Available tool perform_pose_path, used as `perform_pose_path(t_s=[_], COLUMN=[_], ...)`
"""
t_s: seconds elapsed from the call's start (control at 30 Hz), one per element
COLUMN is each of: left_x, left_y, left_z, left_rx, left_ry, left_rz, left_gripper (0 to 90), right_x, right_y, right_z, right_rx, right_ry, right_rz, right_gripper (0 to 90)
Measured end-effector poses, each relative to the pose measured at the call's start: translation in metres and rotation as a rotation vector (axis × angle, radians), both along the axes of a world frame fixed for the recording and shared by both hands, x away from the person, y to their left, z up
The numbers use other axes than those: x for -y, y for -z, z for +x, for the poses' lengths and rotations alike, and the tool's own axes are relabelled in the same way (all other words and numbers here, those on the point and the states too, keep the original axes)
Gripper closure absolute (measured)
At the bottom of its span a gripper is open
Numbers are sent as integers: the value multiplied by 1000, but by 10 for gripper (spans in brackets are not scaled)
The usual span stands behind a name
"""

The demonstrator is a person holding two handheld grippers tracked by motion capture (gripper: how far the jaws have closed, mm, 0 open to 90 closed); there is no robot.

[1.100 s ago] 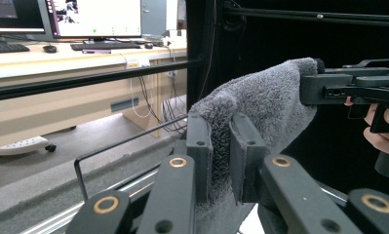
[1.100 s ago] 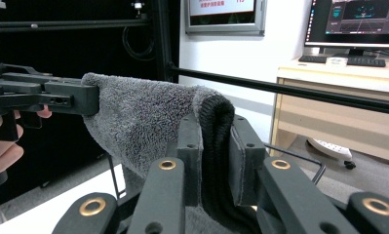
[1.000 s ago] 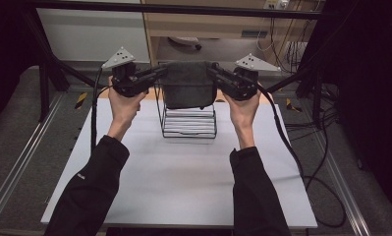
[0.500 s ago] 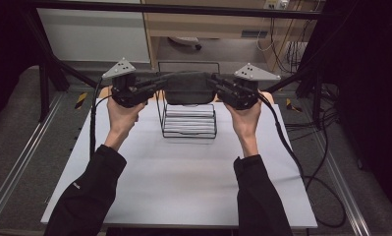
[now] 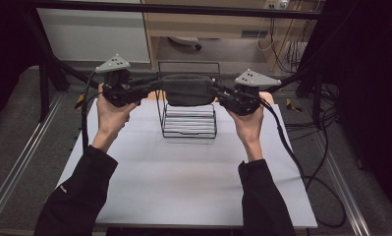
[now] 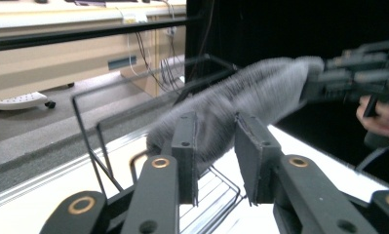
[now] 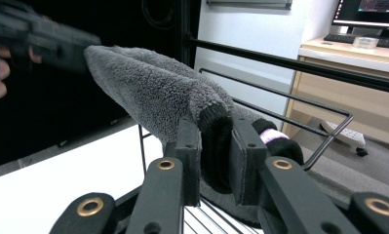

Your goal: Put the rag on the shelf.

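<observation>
Both forearms, in dark sleeves, are stretched forward from the bottom of the high view and raised above the table. The left gripper [image 5: 152, 87] is held in the left hand [image 5: 110, 110] with its jaws pointed inward toward the right. The right gripper [image 5: 222, 97] is held in the right hand [image 5: 247, 123] and pointed inward toward the left, level with the other. The left jaws have just been opening, with grey cloth between them. The right jaws are pressed on a dark cuff.
</observation>
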State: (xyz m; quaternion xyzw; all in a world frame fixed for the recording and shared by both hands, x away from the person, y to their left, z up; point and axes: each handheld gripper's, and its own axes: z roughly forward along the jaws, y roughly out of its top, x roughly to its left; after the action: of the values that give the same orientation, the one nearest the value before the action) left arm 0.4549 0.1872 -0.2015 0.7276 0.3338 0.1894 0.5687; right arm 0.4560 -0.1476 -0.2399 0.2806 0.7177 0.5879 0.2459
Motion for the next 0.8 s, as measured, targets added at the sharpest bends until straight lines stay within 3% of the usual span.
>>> perform_pose_path(t_s=[0.1,0.3,0.47,0.8], left_x=[2,19,25,26], left_y=[-3,2,8,22], left_z=[7,17,15,6], left_rx=[-40,-87,-114,-115], left_ry=[-16,21,66,72], left_rz=[1,11,31,98], left_gripper=[803,874,895,897], right_x=[-1,0,3,7], right_y=[1,6,8,7], right_z=[-1,-2,-4,-14], right_rx=[8,4,-12,-43], right_ry=[0,-9,-23,-28], right_rz=[-14,-14,-30,-64], right_gripper=[771,755,699,412])
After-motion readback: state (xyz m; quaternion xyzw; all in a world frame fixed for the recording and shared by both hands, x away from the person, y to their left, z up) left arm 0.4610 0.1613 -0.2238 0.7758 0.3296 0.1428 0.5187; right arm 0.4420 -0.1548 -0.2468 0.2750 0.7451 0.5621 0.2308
